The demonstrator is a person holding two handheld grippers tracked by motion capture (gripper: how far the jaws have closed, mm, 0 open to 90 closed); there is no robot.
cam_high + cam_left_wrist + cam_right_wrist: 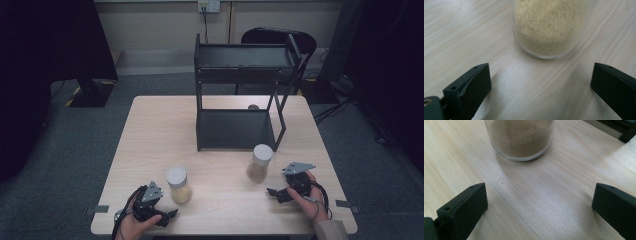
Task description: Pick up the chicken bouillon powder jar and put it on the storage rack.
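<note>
Surface [150, 130]: pale wood, square-ish. At its far middle stands a black rack [242, 95] w/ two shelves, both bare as far as the high view shows.

Two jars stand upright on the near half, long axes vertical. Left jar [178, 184]: glass, grey lid, pale yellow grain inside. Right jar [260, 162]: taller, grey lid, tan powder.

Left tool [170, 215] sits at the near edge, jaws spread wide, nothing between them. The left jar is just ahead of it and a bit to the right; in the left gripper view its base [546, 30] lies dead ahead beyond the jaw tips, not yet between them. Right tool [272, 192] is likewise wide open and empty, held by the person's right hand; the right jar stands just ahead and to its left, and its base [520, 138] lies left of the gap's centre in the right gripper view.

Judgement: each tool is nearer its own jar, so a short push straight forward would bring each jar between the jaws, the right one w/ a small shift left.

Labels/writing: none readable on jars, lids or rack.
</note>
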